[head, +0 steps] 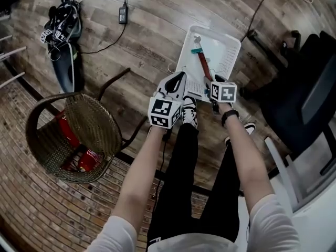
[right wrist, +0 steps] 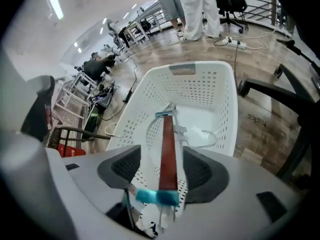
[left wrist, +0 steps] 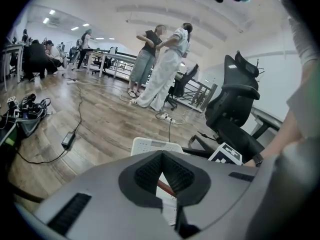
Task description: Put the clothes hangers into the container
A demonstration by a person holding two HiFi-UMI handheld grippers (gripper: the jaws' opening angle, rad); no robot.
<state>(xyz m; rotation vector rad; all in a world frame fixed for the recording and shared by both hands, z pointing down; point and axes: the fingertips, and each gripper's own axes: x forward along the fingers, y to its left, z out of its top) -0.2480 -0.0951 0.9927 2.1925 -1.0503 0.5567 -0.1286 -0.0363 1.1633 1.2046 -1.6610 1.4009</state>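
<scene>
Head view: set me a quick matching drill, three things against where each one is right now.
Things:
1 brown hanger
2 wicker chair
3 black office chair

Places:
A at the right edge of the view
B at the left side of the view
C between the right gripper's jaws, reaching into the white basket

Pairs: 1-C, 2-B, 3-A.

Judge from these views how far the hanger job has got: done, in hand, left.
Done: a pale hanger seems to lie in the white basket. In hand: the red-brown hanger reaches into the basket, its near end between the parted jaws of the right gripper, unpressed. The left gripper is shut, empty. Left: no further hangers show.
</scene>
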